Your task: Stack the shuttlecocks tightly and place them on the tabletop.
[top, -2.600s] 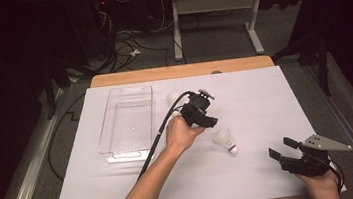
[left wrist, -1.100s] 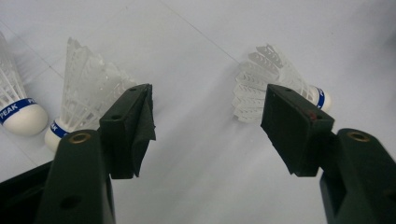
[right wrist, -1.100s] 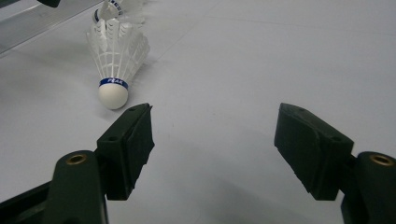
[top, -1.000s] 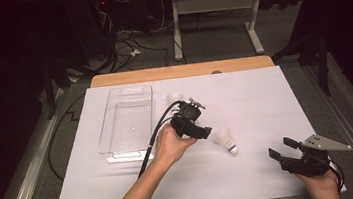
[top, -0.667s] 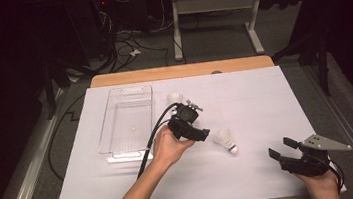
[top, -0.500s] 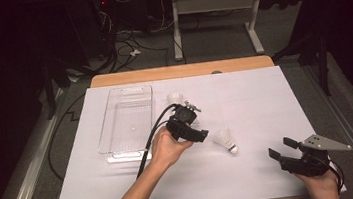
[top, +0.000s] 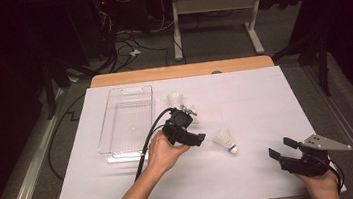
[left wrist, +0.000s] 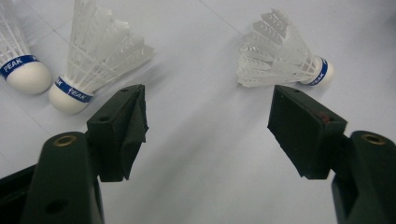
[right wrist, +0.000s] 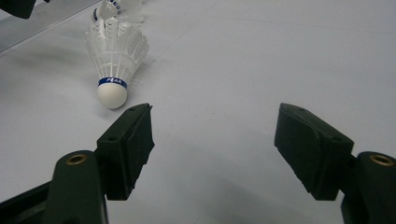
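A white-covered tabletop (top: 253, 171) is seen from above, with a clear plastic rectangular tray (top: 127, 122) lying at its left. A white feathered shuttlecock (top: 226, 139) is lying mid-table, just right of the left black gripper (top: 189, 137). The right black gripper (top: 283, 148) is held near the front right corner, fingers spread apart.

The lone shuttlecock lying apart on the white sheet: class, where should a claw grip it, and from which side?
Grip the shuttlecock at its round cork base, near the blue band, coming from above. It lies on its side, so the jaws can close across the firm cork; the feather skirt would probably crush.
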A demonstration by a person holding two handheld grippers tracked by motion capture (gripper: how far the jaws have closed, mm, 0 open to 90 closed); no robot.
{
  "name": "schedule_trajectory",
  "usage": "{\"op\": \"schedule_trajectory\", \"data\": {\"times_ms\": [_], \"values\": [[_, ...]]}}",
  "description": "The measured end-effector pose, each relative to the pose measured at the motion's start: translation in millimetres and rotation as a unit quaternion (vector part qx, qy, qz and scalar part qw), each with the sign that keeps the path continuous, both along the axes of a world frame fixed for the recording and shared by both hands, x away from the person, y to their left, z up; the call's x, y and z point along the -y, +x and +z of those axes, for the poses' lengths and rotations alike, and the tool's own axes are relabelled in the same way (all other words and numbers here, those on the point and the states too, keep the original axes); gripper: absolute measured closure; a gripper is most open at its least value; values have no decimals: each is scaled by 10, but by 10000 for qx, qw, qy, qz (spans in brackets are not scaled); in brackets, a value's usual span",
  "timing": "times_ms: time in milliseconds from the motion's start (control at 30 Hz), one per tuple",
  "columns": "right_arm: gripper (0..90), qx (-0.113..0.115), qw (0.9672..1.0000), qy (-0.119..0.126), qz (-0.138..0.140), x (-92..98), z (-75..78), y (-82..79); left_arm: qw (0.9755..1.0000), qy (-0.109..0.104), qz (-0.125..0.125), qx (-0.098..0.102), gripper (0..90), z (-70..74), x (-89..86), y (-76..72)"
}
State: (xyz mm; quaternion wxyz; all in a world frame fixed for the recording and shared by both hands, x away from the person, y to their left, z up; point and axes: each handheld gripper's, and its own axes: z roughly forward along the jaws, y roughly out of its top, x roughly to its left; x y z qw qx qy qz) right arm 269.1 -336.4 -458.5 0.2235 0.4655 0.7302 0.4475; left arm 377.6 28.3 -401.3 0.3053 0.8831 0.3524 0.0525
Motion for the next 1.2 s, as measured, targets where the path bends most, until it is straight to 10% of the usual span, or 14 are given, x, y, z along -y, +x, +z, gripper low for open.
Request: {"op": "schedule_trajectory", "data": {"times_ms": [1200], "values": [[282,-3,10000,-5,-15,0,1,-3,9998,-198,92,-39,284,-80,-191,-210]]}}
